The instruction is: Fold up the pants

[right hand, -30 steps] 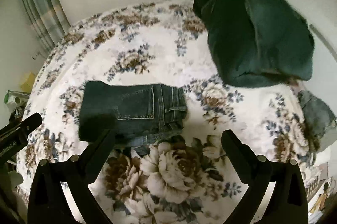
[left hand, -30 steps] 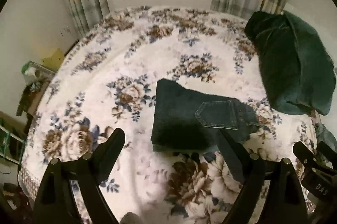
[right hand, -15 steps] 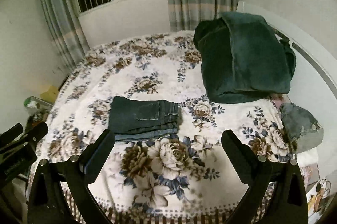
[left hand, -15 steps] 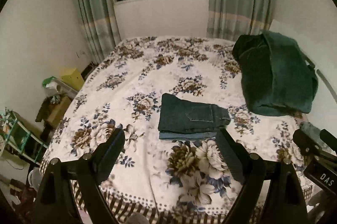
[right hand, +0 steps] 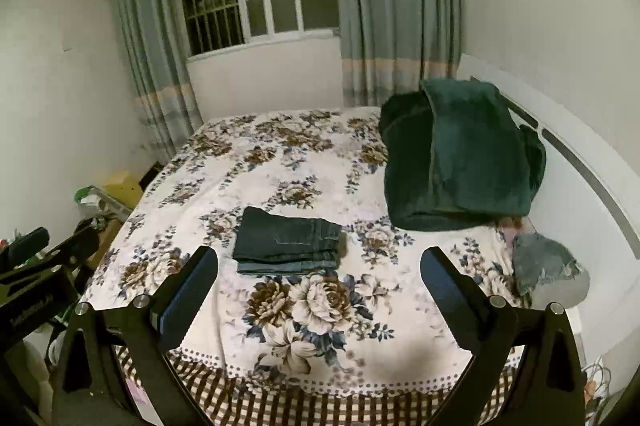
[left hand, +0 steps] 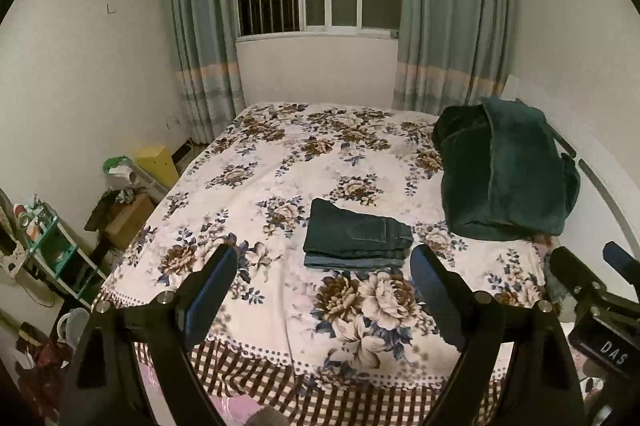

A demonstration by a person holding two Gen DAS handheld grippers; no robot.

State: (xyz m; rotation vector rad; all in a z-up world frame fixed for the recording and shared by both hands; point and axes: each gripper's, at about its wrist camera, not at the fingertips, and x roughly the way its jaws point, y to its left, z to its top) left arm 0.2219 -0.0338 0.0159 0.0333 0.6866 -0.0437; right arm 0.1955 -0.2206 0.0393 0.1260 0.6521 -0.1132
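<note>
- The left tongs (left hand: 322,272) stand wide apart with nothing between their dark pads; they hang above the near edge of the bed, well short of the garment.
- The right tongs (right hand: 320,276) are spread just as wide and also carry nothing. They are held level beside the left pair, which shows at the left border of the right wrist view.
- Both tools point forward and slightly down toward the bed, so the person's hands appear to be raised and drawn back from it.
- The dark blue denim pants (left hand: 356,236), folded into a compact rectangular stack, lie on the floral-print bedspread (left hand: 280,162) toward its near side, a back pocket on top.
- By my judgement the denim is fairly heavy and stiff for cloth, holds a crease, and grips well. The layered stack would slump if lifted by one corner, so taking it at both short ends, or under the thick folded edge, looks safest.
- The fold looks finished.
- A dark green plush blanket (left hand: 508,174) is heaped well apart, to the right.
</note>
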